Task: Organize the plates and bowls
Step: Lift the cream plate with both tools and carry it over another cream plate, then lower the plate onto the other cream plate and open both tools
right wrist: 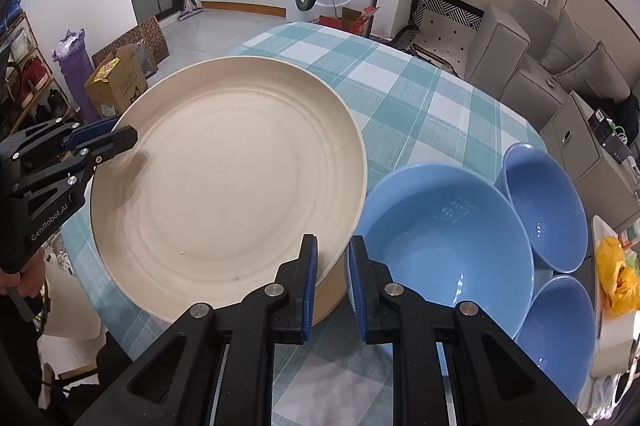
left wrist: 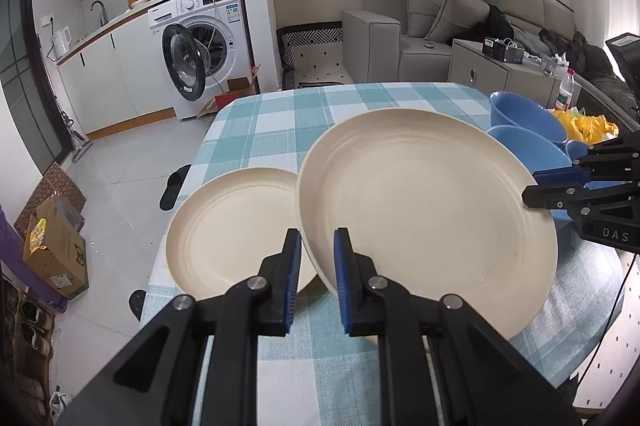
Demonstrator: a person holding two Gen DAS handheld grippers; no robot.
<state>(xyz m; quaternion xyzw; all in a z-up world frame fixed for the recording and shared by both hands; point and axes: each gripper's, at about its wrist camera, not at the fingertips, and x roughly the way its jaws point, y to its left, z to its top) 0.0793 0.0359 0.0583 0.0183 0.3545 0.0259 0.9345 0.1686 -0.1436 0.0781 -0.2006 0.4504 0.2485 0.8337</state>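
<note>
A large cream plate (left wrist: 428, 209) is held tilted above the checked tablecloth (left wrist: 280, 121) by both grippers. My left gripper (left wrist: 318, 282) is shut on its near left rim. My right gripper (right wrist: 332, 282) is shut on its opposite rim, and shows at the right of the left wrist view (left wrist: 560, 185). The plate fills the middle of the right wrist view (right wrist: 228, 185). A smaller cream plate (left wrist: 232, 230) lies on the table, left of the large one and partly under its edge. Three blue bowls (right wrist: 444, 246) (right wrist: 544, 201) (right wrist: 560, 330) stand to the right.
A yellow bag (right wrist: 616, 278) lies at the table's right edge. The table's left edge drops to the floor, where a cardboard box (left wrist: 56, 250) stands. A washing machine (left wrist: 200, 41) with its door open is behind, and a sofa (left wrist: 440, 21) at the back right.
</note>
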